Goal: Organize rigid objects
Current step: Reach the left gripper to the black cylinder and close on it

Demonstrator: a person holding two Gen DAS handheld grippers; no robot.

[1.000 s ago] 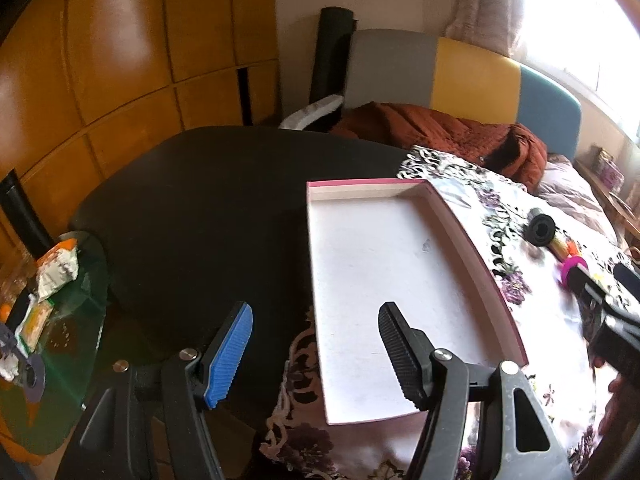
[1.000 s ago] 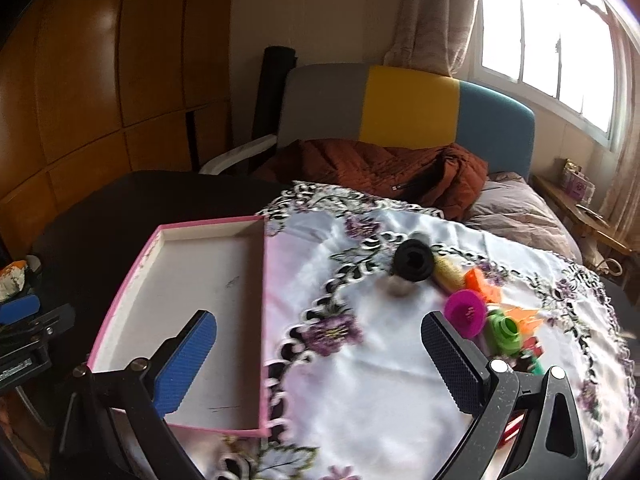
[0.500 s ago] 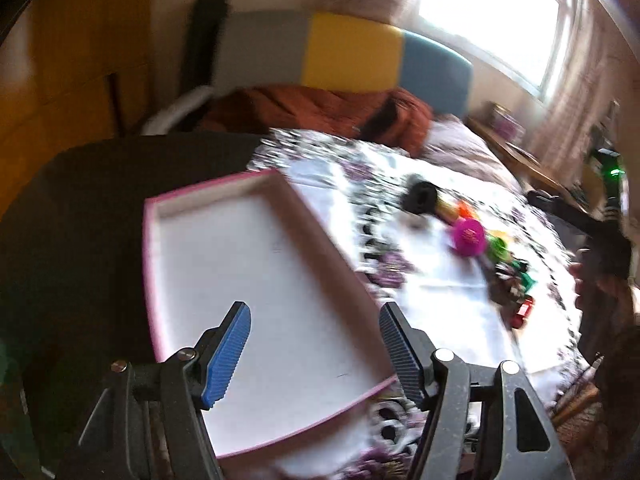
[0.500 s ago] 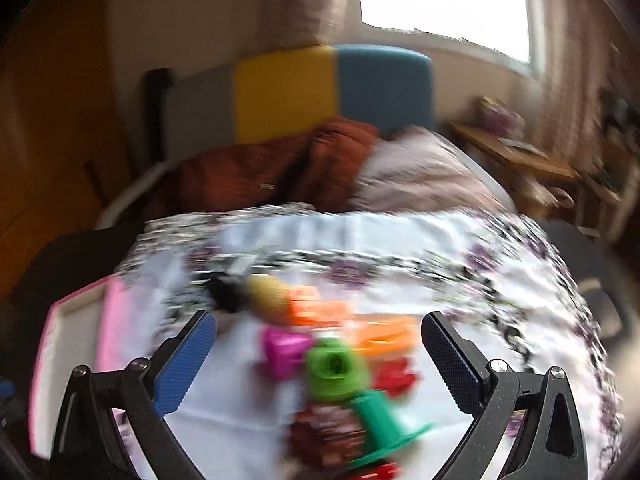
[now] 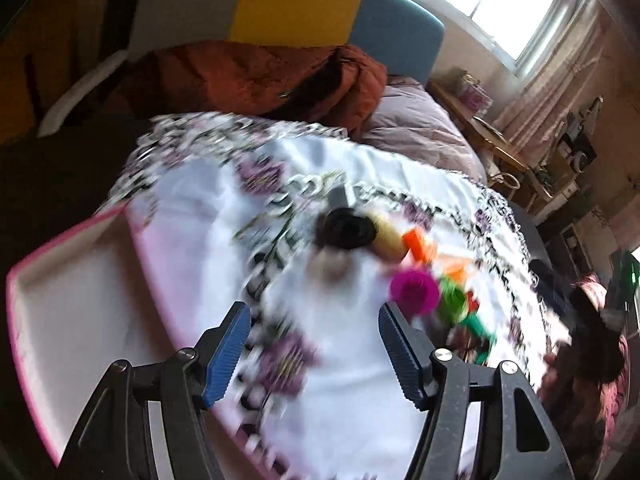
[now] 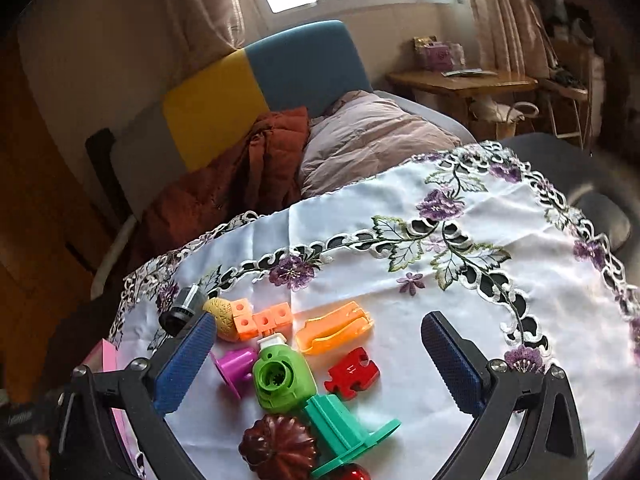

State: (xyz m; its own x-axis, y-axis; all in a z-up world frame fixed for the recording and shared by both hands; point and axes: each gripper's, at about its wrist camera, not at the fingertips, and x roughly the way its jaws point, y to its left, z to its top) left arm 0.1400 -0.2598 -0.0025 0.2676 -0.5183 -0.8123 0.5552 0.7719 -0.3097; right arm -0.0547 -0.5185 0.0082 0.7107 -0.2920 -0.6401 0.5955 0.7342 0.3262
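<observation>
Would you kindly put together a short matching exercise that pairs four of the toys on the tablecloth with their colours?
Things:
1. puzzle piece
2. small cubes
3. little camera
4. fluted mould

Colours:
A. green
B. dark brown
C. red
D. orange

Pairs: 1-C, 2-D, 3-A, 4-B
</observation>
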